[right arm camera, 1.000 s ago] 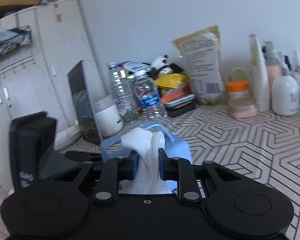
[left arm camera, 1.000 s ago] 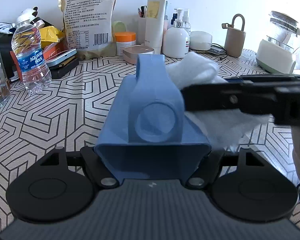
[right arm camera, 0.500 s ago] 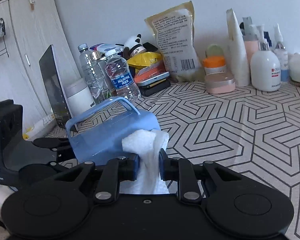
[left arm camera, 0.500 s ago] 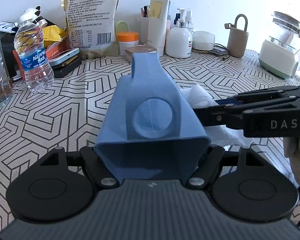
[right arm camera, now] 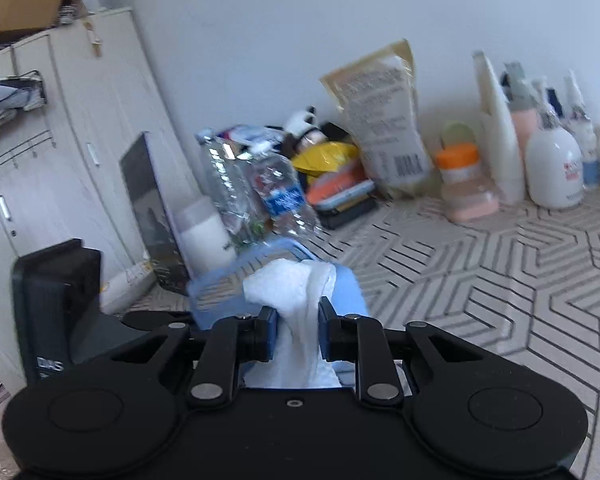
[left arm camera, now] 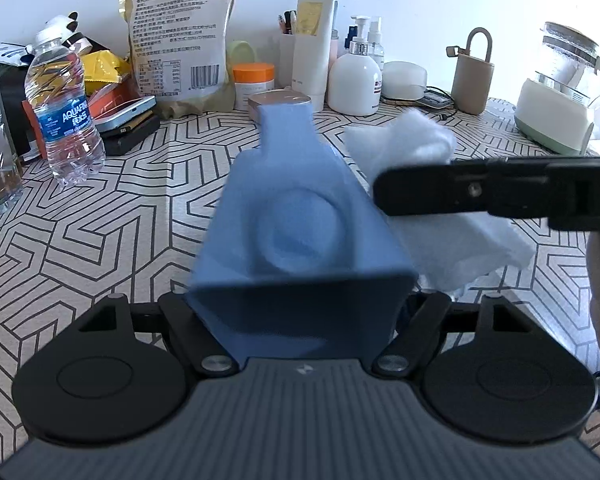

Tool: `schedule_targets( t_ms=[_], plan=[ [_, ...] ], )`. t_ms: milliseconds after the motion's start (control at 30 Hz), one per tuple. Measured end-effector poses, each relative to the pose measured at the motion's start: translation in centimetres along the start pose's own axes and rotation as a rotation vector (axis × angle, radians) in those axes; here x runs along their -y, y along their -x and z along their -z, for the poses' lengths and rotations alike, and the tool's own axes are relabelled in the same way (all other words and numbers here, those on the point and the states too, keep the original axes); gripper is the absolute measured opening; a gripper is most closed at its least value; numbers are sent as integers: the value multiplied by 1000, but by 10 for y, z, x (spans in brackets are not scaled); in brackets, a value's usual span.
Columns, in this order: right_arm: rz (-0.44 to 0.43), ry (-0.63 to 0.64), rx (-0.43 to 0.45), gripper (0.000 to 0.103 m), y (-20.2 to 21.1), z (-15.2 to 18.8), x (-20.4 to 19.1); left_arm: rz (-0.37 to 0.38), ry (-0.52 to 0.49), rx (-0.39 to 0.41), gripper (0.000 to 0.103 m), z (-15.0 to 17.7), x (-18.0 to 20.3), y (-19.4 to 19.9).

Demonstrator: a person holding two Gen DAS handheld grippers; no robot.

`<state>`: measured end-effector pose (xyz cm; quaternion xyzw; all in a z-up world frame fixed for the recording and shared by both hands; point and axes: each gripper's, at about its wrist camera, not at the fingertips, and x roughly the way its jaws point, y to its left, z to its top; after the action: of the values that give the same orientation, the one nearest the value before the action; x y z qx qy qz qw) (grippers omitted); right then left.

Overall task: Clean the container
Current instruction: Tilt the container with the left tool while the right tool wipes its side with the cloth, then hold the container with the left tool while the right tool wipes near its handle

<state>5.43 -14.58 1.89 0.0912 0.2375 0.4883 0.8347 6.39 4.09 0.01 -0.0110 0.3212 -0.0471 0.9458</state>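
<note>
Item: blue container [left arm camera: 300,236], plastic, with a handle and a round moulded recess on the face turned up to the left wrist camera. Position: centre of the left wrist view, held off the patterned tabletop [left arm camera: 111,208]. Its wide end sits clamped between the jaws of the left gripper [left arm camera: 300,320] at lower centre; its narrow handle end points away toward the clutter at the back wall. The outline is motion-blurred.

Tool: white cloth [left arm camera: 432,184], crumpled. It lies against the container's right flank in the left wrist view, right of centre, touching it. The right gripper [right arm camera: 297,330] pinches the cloth between both fingers; in the right wrist view the cloth [right arm camera: 295,300] bulges forward at lower centre, pressed on the container [right arm camera: 344,288] just beyond.

Surroundings, upper part of the left wrist view: water bottle [left arm camera: 61,108] at left, printed pouch [left arm camera: 179,36] at upper centre, white pump bottle [left arm camera: 356,80] and kettle [left arm camera: 560,100] at right.
</note>
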Motion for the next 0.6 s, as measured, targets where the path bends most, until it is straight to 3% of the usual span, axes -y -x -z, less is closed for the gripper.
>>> schedule_targets(
  t_ms=[233, 467, 600],
  plan=[
    [-26, 125, -5, 26, -3, 1, -22, -10, 7, 0, 76, 0, 0, 0],
    [110, 132, -6, 26, -13, -9, -14, -8, 12, 2, 76, 1, -1, 0],
    [79, 123, -4, 26, -12, -8, -12, -5, 13, 3, 76, 1, -1, 0]
  ],
)
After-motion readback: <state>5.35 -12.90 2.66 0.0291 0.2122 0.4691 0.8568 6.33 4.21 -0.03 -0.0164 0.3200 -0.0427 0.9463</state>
